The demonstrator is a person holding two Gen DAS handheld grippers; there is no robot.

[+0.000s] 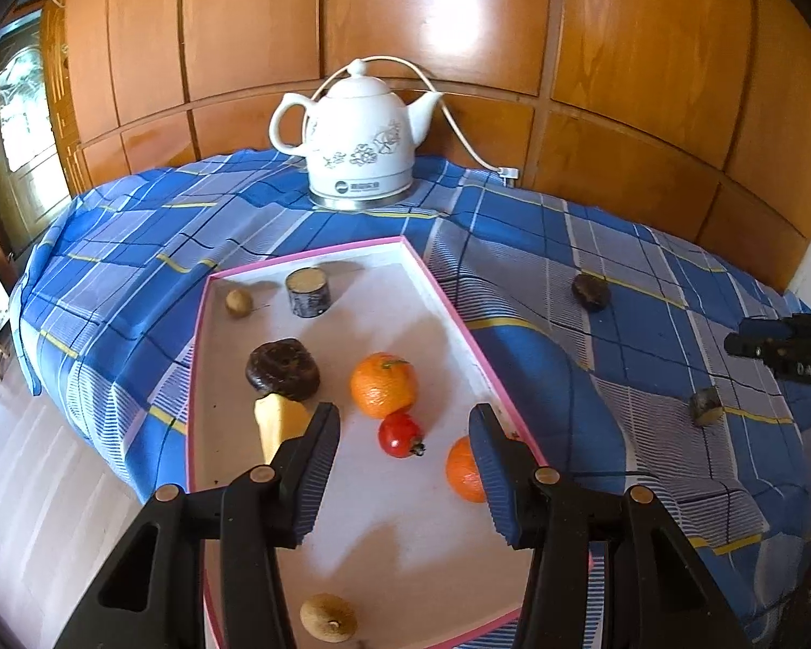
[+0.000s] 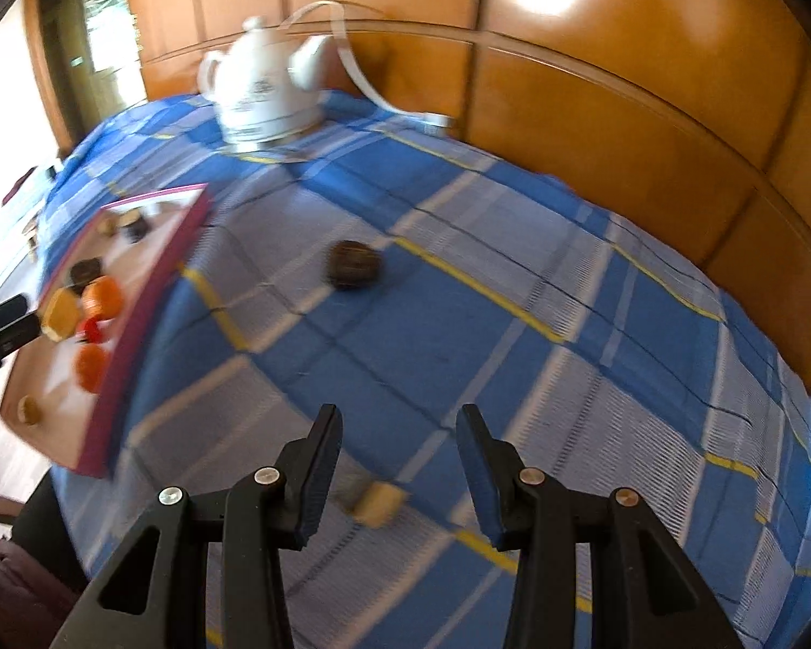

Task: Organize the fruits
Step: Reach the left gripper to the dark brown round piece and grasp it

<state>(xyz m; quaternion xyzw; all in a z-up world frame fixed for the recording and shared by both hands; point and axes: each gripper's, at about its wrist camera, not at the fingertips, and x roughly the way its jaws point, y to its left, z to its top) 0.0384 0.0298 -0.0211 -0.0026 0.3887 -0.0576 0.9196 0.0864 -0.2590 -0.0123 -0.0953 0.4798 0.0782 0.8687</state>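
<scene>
Oranges [image 1: 383, 385] sit in the pink-rimmed tray [image 1: 449, 297] beside a small red fruit [image 1: 400, 434]; the left tool [image 1: 405, 473] hovers above, jaws apart, empty. Right wrist view, blurred: right tool [image 2: 400, 473] gapes empty over the checked worktop [image 2: 459, 324], a pale chunk [image 2: 378, 500] below it.

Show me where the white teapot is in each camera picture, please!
Left wrist view: the white teapot stands top centre, on the blue checked cloth behind the pink-rimmed tray.
Right wrist view: the teapot is blurred, upper left, on the far edge of the cloth.
Shared landmark: the pink-rimmed tray, just in front of the teapot in both.
</scene>
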